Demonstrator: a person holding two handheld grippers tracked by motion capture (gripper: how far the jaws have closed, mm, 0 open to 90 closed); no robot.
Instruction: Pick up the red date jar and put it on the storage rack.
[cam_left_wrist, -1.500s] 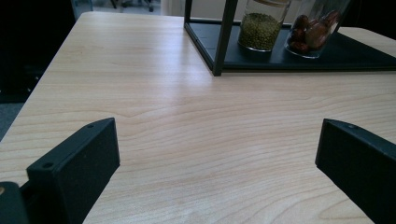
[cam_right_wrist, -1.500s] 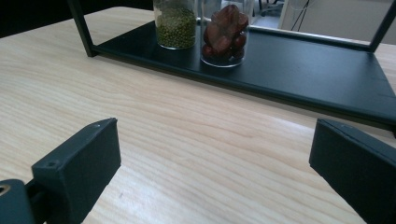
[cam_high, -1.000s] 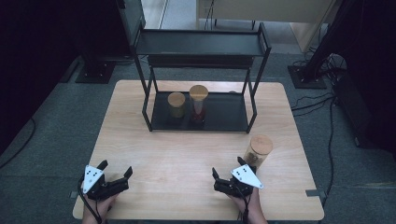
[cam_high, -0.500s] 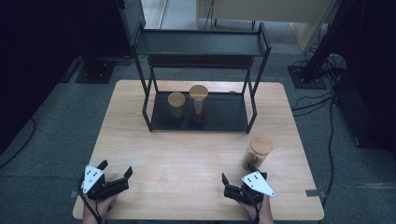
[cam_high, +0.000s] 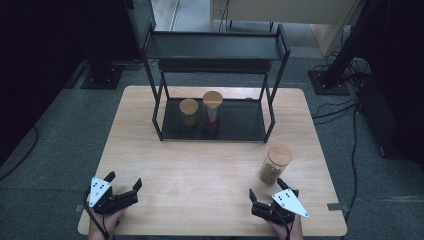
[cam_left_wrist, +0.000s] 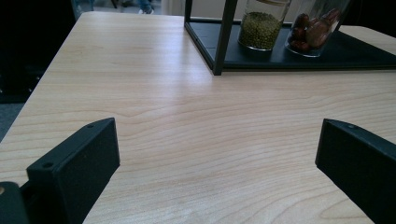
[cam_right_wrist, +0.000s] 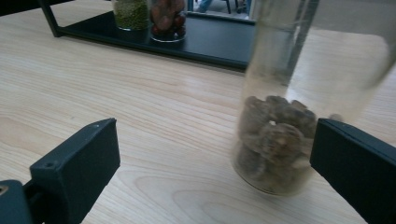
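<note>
A glass jar with a wooden lid (cam_high: 274, 162), holding brown lumps, stands on the right of the wooden table (cam_high: 200, 170). My right gripper (cam_high: 266, 187) rests just in front of it, near the front edge, open and holding nothing. In the right gripper view the jar (cam_right_wrist: 275, 140) sits slightly right of centre, a little ahead of the wide-apart jaws of the right gripper (cam_right_wrist: 215, 126). My left gripper (cam_high: 124, 180) lies open at the front left. In the left gripper view the left gripper (cam_left_wrist: 217, 126) has only bare table between its jaws.
A black two-level rack (cam_high: 215, 50) stands at the back centre. On its bottom tray are a jar of green beans (cam_high: 189, 111) and a taller jar of reddish-brown pieces (cam_high: 212, 111). Cables and stands lie on the floor to the right.
My right gripper has slid a little to the right and back toward the front edge, staying open. The left gripper and the jars have not moved.
</note>
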